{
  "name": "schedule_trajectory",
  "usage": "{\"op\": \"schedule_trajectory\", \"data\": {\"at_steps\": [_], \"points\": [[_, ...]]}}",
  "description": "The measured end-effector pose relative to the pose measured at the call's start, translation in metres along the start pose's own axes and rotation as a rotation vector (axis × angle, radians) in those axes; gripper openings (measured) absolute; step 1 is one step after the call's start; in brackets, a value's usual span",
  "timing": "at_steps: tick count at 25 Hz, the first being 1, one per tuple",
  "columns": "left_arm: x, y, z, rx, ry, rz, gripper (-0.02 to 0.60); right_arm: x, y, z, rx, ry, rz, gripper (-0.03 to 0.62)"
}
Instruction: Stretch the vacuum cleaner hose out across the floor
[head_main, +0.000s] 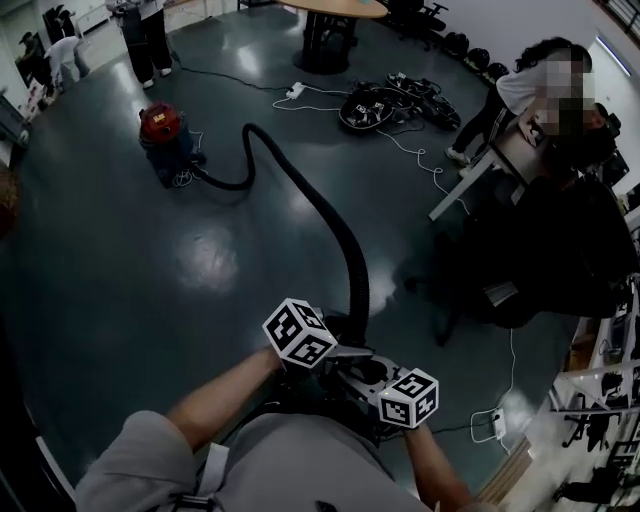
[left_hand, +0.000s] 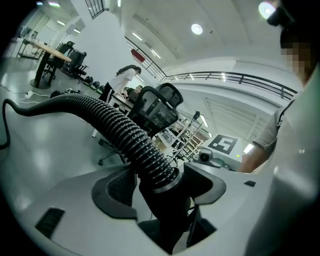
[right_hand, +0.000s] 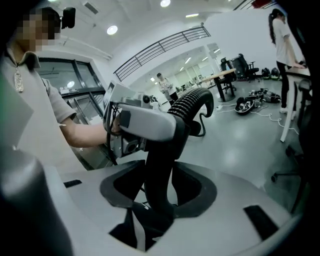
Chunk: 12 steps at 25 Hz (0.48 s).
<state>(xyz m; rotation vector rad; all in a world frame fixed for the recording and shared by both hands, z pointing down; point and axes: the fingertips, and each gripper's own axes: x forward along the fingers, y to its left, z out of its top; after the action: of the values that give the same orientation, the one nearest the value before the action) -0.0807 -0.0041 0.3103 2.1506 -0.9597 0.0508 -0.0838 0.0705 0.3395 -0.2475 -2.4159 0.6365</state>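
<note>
The black hose (head_main: 325, 205) snakes from the red vacuum cleaner (head_main: 163, 138) over the dark floor (head_main: 150, 270) and rises to the person's waist. There the left gripper (left_hand: 160, 185) clamps its ribbed end at the cuff. Just beside it, the right gripper (right_hand: 159, 192) clamps the smooth end tube, both forearms drawn in close.

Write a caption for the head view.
Left gripper and right gripper hold the black hose, which curves across the floor to the red vacuum cleaner.

A dark grey glossy floor (head_main: 120, 260) is lit by round white ceiling lamps (left_hand: 196, 29). A round wooden pedestal table (head_main: 340, 8) and black office chairs (head_main: 430, 15) are seen at the far side.
</note>
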Motion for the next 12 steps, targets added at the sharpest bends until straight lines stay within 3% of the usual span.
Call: {"op": "schedule_trajectory", "data": {"at_steps": [4, 8, 12], "points": [[-0.003, 0.012, -0.005, -0.015, 0.012, 0.037, 0.276, 0.004, -0.005, -0.007, -0.104, 0.114, 0.099, 0.160], [-0.007, 0.030, -0.015, -0.025, 0.050, 0.117, 0.268, -0.021, -0.035, 0.004, -0.204, 0.156, 0.158, 0.161], [-0.015, 0.031, -0.020, 0.007, 0.071, 0.169, 0.258, -0.029, -0.082, 0.042, -0.465, 0.196, 0.147, 0.161]]}}
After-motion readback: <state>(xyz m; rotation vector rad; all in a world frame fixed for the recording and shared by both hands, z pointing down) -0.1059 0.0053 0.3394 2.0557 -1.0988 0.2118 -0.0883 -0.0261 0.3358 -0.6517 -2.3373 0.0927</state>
